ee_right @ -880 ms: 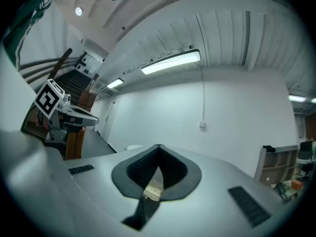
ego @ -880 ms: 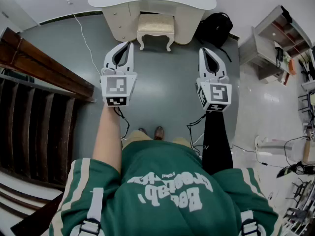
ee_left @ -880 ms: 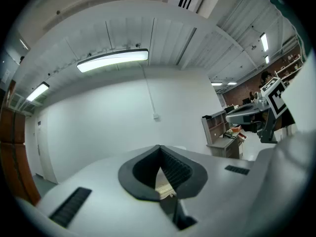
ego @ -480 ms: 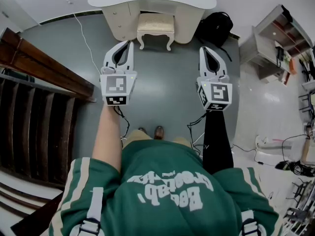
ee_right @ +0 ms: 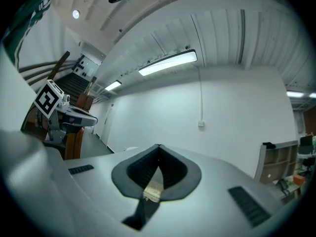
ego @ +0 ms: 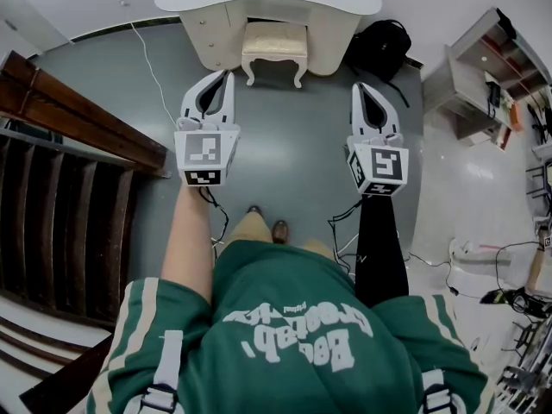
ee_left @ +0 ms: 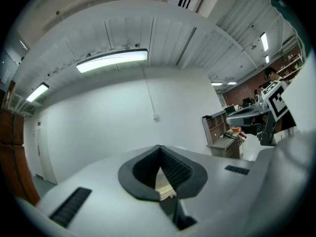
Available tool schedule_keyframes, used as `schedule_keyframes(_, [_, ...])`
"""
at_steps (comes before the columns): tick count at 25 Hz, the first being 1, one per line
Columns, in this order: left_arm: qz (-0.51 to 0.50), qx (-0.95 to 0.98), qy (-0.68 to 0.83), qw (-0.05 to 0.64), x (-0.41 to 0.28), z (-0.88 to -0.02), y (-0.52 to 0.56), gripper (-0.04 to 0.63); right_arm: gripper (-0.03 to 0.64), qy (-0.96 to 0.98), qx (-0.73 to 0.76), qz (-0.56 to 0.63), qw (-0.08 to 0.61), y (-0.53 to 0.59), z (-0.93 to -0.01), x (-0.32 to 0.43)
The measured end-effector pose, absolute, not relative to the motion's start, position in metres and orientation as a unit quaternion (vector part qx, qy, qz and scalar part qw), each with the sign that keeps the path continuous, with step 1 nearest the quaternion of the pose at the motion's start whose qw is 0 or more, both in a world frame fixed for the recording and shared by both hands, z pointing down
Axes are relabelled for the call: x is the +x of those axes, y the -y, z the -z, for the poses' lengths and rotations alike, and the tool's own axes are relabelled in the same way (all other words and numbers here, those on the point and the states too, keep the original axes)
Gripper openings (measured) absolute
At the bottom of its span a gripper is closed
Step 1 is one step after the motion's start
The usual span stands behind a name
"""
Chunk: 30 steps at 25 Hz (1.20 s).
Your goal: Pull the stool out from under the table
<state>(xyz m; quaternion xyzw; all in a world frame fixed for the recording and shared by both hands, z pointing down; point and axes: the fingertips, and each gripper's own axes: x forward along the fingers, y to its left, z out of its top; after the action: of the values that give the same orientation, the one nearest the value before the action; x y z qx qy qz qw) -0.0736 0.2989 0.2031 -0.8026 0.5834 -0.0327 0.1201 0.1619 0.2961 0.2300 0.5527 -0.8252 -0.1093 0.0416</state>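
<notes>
In the head view a cream cushioned stool (ego: 274, 48) with white legs stands tucked into the knee gap of a white dressing table (ego: 345, 3) at the top. My left gripper (ego: 228, 77) hovers over the grey floor just short of the stool's front left leg, jaws shut and empty. On the other side my right gripper (ego: 357, 87) hangs level with it, right of the stool, also shut on nothing. Neither touches the stool. Each gripper view looks up at a white wall, with the left gripper (ee_left: 159, 147) and right gripper (ee_right: 159, 146) pads closed to a point.
A black backpack (ego: 379, 46) leans by the table's right end. A dark wooden stair rail (ego: 78, 119) runs along the left. A grey shelf unit (ego: 483, 76) stands at the right, and a white cable (ego: 148, 63) trails across the floor. My feet (ego: 267, 228) are below.
One tan trouser leg has swung forward over the shoes, and the view has shifted slightly. Both grippers hold nearly the same places, still shut.
</notes>
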Motion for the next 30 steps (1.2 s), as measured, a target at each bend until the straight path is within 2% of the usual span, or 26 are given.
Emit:
schedule_keyframes(10, [0.036,-0.805,-0.58,0.119,-0.082,-0.206,-0.257,0.014,0.008,0.825,0.555,0.102,0.042,-0.255,-0.236,0.154])
schedule_keyframes(30, [0.027,-0.826,-0.553,0.104,-0.125,-0.202,-0.043,0.014,0.008,0.813,0.567,0.11,0.07,-0.055,-0.22,0.103])
